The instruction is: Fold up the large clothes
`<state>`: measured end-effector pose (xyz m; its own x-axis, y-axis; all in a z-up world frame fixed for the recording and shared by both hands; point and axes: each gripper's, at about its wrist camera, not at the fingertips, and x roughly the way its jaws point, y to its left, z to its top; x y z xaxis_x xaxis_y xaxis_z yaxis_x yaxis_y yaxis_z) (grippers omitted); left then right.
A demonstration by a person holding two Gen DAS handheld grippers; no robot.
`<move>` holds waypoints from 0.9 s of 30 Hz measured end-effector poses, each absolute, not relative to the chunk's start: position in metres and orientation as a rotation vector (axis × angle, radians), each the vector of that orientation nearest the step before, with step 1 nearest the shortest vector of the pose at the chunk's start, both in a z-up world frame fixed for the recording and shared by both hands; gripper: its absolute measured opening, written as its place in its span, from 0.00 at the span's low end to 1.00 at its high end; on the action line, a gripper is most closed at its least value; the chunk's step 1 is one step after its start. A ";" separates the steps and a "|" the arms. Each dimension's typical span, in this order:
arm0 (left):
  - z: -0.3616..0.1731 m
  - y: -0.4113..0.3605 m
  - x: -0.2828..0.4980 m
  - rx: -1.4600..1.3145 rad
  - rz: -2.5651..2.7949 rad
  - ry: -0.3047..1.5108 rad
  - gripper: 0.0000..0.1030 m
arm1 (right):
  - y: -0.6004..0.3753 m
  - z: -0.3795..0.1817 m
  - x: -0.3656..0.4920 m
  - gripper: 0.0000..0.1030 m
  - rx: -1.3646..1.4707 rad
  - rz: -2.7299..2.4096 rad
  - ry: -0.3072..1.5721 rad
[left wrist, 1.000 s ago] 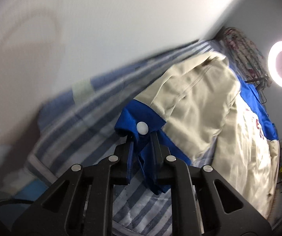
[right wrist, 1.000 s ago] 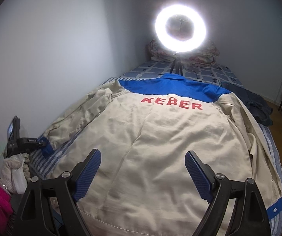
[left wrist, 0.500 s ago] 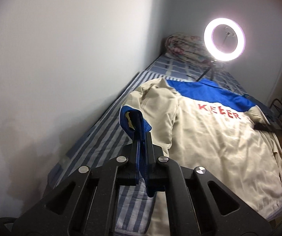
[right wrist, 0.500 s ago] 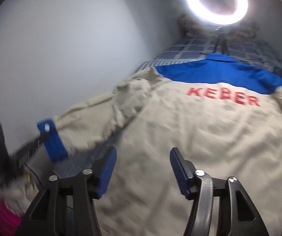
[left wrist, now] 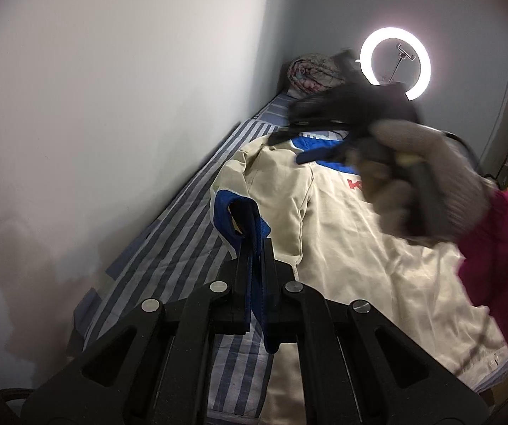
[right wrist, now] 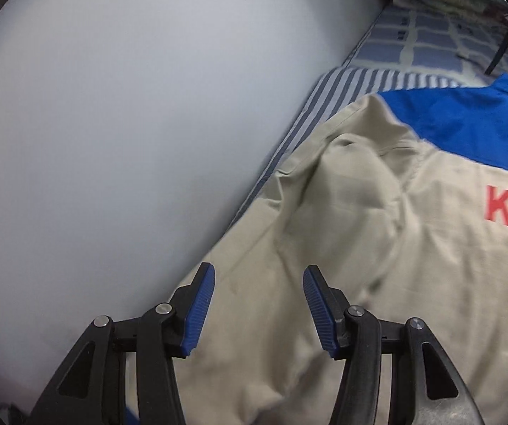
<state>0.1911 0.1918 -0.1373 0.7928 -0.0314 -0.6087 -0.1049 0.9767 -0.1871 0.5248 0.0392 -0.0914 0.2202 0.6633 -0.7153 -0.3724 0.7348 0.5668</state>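
On a striped bed (left wrist: 168, 248) beside a pale wall (left wrist: 112, 88), a beige jacket (left wrist: 342, 241) with a blue yoke lies back-up. At 6 o'clock in the left view, the left gripper (left wrist: 254, 258) is clamped on the blue cuff (left wrist: 232, 212). The right gripper (right wrist: 259, 304), fingers apart and holding nothing, hangs over the jacket's sleeve (right wrist: 324, 205). A ring light (left wrist: 395, 63) glows at 1 o'clock.

A wall (right wrist: 112, 141) closes off the space left of the right hand-held gripper (right wrist: 259, 310); ahead, bare striped bed (right wrist: 360, 81) lies open.
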 end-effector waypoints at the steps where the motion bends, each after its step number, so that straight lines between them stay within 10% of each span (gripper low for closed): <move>1: -0.138 0.193 0.191 -0.215 0.040 0.658 0.01 | 0.052 -0.098 0.532 0.54 0.303 0.722 1.165; 10: -0.151 0.206 0.194 -0.205 0.053 0.693 0.01 | 0.128 -0.148 0.581 0.53 0.272 0.619 1.319; 16: -0.156 0.210 0.197 -0.164 0.090 0.706 0.01 | 0.140 -0.167 0.589 0.00 0.335 0.644 1.340; 27: -0.128 0.151 0.167 0.025 0.000 0.580 0.01 | 0.026 -0.077 0.561 0.00 0.446 0.701 1.109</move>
